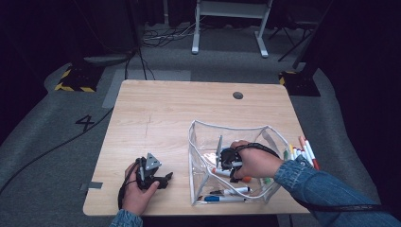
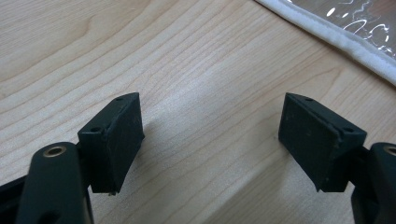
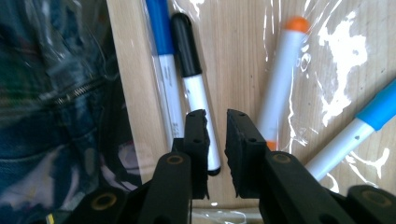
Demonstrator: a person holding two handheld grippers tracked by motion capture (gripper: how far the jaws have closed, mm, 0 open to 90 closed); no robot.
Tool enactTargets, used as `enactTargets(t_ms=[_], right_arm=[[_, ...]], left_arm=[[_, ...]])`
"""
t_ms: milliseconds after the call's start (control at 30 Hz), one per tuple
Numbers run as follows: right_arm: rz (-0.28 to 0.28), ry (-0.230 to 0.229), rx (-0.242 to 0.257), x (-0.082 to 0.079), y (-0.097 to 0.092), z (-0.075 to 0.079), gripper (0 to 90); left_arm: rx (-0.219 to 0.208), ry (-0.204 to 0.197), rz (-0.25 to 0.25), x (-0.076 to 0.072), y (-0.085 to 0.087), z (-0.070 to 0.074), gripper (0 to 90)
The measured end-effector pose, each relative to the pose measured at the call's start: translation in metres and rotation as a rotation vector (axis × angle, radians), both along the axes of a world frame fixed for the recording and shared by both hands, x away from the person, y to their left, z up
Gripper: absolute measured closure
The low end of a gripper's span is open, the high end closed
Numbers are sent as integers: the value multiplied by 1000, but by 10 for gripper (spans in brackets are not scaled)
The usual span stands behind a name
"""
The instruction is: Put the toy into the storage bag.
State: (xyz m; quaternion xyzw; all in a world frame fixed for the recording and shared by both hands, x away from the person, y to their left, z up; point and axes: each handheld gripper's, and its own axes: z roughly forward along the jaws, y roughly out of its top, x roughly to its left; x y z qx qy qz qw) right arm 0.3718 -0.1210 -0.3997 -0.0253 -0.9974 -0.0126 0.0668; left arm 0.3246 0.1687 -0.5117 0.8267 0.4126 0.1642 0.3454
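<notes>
Pouch (image 1: pixel 204 142) rim around right gripper (image 1: pixel 226 161)

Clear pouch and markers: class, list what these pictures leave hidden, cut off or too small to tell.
- High view: the right gripper jaw tips, covered by the right hand inside the clear pouch.
- Right gripper view: the blue marker, cut by the top edge.
- High view: markers beside the pouch, colours too small to tell.

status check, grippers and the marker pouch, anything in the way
Left gripper open, idle on the wooden table. Right gripper shut, empty, inside the clear plastic pouch over the black-capped marker. Nothing in the way.
</notes>
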Motion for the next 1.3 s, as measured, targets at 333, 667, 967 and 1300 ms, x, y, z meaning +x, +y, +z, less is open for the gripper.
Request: enactTargets(t_ms=[333, 667, 967, 1300], right_arm=[[-102, -54, 166, -6, -10, 26, 526], [-275, -169, 403, 2, -39, 75, 494], [-384, -264, 517, 11, -76, 107, 514], [-576, -361, 588, 28, -128, 124, 560]], left_arm=[[0, 1, 1, 0, 0, 0, 223], [0, 1, 1, 0, 0, 0, 223], [0, 1, 1, 0, 0, 0, 224], [0, 1, 1, 0, 0, 0, 223]])
